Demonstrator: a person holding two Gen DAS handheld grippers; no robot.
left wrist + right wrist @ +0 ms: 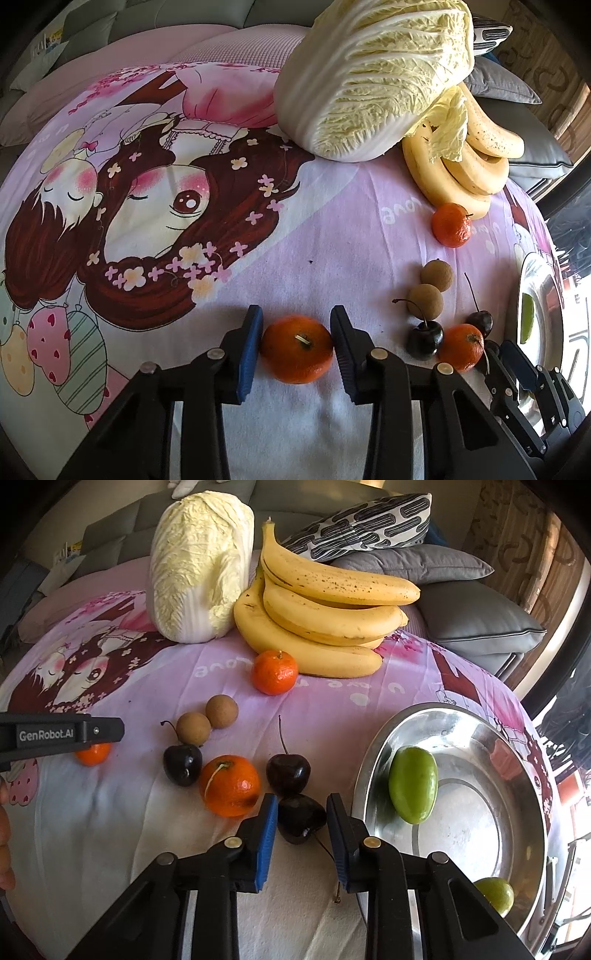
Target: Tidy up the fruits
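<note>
My left gripper point(296, 349) has its blue pads against both sides of a mandarin point(297, 348) lying on the pink sheet; it also shows in the right wrist view point(92, 755) under the left gripper's body point(61, 734). My right gripper point(302, 821) straddles a dark cherry point(301, 819) beside the steel bowl point(517, 746), its pads close to the fruit with a slight gap. The bowl holds two green fruits point(413, 784) point(495, 892). Another mandarin point(229, 785), two cherries point(183, 765) point(288, 773), two longans point(207, 722) and a third mandarin point(275, 672) lie around.
A napa cabbage point(201, 565) and a bunch of bananas point(325, 616) sit at the back of the bed. Grey and patterned cushions point(424, 561) lie behind them to the right. The cartoon-printed sheet point(166, 206) spreads to the left.
</note>
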